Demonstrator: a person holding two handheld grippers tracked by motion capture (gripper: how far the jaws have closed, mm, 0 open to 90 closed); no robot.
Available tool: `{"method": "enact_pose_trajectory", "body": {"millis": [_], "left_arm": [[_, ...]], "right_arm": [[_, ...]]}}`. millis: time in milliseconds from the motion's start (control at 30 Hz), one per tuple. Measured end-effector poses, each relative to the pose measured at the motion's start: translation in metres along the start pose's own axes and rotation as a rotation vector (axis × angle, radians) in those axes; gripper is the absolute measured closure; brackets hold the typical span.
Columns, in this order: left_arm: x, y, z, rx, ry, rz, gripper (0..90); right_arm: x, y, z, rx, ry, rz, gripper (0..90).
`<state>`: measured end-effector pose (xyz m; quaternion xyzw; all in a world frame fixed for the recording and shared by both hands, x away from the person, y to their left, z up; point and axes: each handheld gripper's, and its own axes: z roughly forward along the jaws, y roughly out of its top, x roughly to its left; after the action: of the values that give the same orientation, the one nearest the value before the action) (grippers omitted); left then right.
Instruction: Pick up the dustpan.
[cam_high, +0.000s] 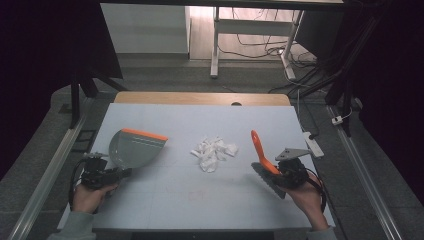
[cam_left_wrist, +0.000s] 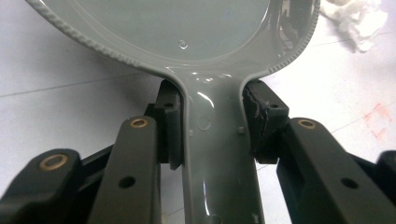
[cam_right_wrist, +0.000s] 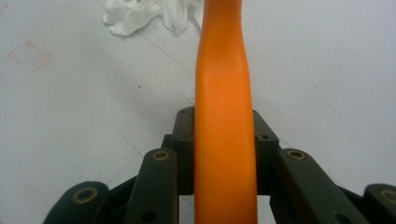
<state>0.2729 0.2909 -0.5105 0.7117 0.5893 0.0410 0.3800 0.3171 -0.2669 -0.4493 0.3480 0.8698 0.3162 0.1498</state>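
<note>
Landmark: the pile of crumpled white paper (cam_high: 214, 152) lies near the middle of the white table (cam_high: 200, 120).
Left gripper: the left gripper (cam_high: 102, 176) is left of the paper pile and nearer to the person; its jaws are clenched on the handle of the grey dustpan (cam_high: 134, 149).
Left grip, close view: in the left gripper view the two black pads press the grey handle (cam_left_wrist: 215, 154) from both sides, and the paper is seen at the top right corner.
Dustpan: the pan part is left of the paper pile, well apart from it; its orange edge (cam_high: 145, 134) points toward the pile and away from the person.
Right gripper: the right gripper (cam_high: 290, 172) is right of the paper pile and nearer to the person; it grasps the orange handle of the brush (cam_high: 264, 160).
Right grip, close view: in the right gripper view the orange handle (cam_right_wrist: 225, 140) passes between the two jaws, which touch it on both sides.
Brush: its dark bristles (cam_high: 267, 181) hang on the near side of the gripper, and the handle end rises toward the paper pile without touching it.
</note>
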Motion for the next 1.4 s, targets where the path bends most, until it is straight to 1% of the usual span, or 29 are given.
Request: {"method": "enact_pose_trajectory", "body": {"millis": [267,433,567,700,833,1033,1100,1400], "left_arm": [[-0.002,0.0,-0.006,-0.031,-0.021,0.03,61.7],[-0.003,0.001,-0.008,-0.046,-0.045,0.066,61.7],[-0.004,0.001,-0.01,-0.049,-0.063,0.095,61.7],[-0.006,0.001,-0.011,-0.051,-0.078,0.133,61.7],[-0.008,0.002,-0.013,-0.049,-0.108,0.16,61.7],[-0.014,0.003,-0.014,-0.043,-0.123,0.195,61.7],[-0.015,0.003,-0.014,-0.033,-0.137,0.205,61.7],[-0.023,0.003,-0.014,-0.011,-0.163,0.259,61.7]], "right_arm": [[-0.001,0.0,-0.001,-0.006,-0.005,-0.001,70.6],[-0.001,0.0,-0.001,-0.008,-0.006,0.0,70.5],[-0.001,0.0,-0.002,-0.016,-0.01,0.005,70.5],[-0.001,0.001,-0.002,-0.022,-0.009,0.007,70.5],[-0.003,0.0,-0.003,-0.032,-0.001,0.014,70.5],[-0.004,-0.001,-0.003,-0.029,-0.008,0.016,70.5],[-0.004,-0.001,-0.002,-0.029,-0.008,0.02,70.5],[-0.003,0.0,-0.002,-0.029,-0.008,0.019,70.5]]}}
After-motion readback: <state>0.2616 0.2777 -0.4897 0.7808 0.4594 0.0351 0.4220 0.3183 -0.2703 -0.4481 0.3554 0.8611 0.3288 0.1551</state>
